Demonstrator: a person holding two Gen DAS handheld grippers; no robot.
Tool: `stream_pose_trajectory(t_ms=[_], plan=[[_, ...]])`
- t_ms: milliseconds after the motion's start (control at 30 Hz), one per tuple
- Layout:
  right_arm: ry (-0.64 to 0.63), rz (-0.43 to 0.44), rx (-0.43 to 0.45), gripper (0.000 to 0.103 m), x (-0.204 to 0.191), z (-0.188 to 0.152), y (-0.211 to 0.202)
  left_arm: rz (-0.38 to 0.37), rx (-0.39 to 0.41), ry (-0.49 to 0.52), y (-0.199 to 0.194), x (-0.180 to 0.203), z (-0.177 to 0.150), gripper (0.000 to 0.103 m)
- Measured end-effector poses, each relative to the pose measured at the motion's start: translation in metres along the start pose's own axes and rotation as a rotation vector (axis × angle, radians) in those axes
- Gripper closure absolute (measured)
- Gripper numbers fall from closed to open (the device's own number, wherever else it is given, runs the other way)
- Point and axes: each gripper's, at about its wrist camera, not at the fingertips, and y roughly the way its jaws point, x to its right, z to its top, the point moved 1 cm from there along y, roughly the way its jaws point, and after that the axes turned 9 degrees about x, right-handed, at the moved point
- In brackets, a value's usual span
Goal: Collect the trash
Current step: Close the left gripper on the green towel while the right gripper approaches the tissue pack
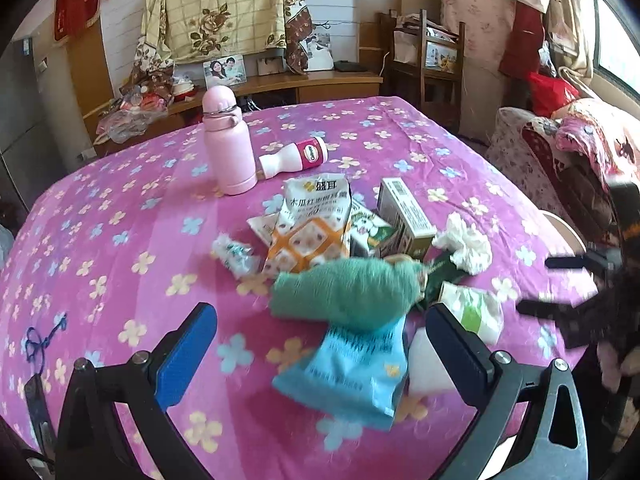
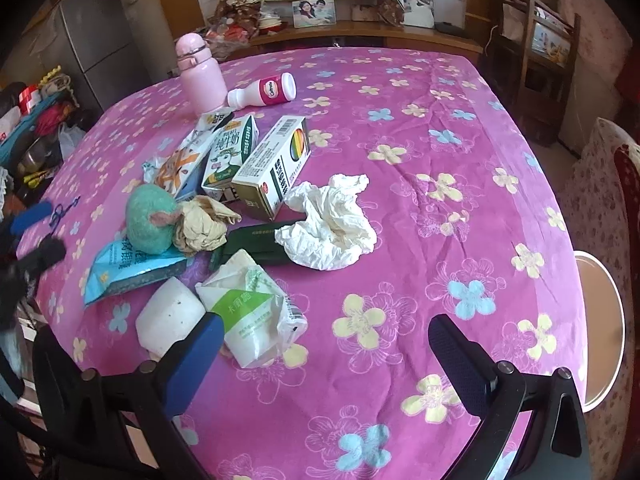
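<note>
Trash lies in a loose heap on the pink flowered tablecloth (image 2: pixel 440 128), near the table's middle and toward the left side in the right wrist view. The heap holds a blue packet (image 1: pixel 352 372), a teal knitted roll (image 1: pixel 348 292), a crumpled white tissue (image 2: pixel 332 224), a milk carton (image 2: pixel 230 152), a white medicine box (image 2: pixel 276 160), a green-and-white wrapper (image 2: pixel 248 312) and a white block (image 2: pixel 170 316).

The left gripper (image 1: pixel 320 356) hovers low over the near edge of the heap, pointing forward – its 2 fingers stand wide apart, on either side of the blue packet, and nothing is held between them. The packet looks blurred.

The right gripper (image 2: pixel 324 356) is also wide open and holds nothing. Its blue left finger (image 2: pixel 196 360) is just in front of the green-and-white wrapper; whether it touches, I cannot tell. Its other finger is over bare cloth.

Behind the heap a pink flask (image 1: pixel 228 144) stands upright, and a white bottle with a red label (image 1: pixel 296 156) lies on its side just beside it – both apart from the trash.
</note>
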Motion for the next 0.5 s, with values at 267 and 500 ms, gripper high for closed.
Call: stream_pose_trajectory(t_ms=[267,500], plan=[[-0.095,0.105,-0.018,0.005,-0.028,-0.004,0.016,-0.114,-0.060,0.066,0.030,0.012,0.010,0.000],[-0.171,0.119,-0.048,0.013,-0.040,-0.007,0.044,-0.165,-0.135,0.227,0.062,0.028,0.011,0.000]])
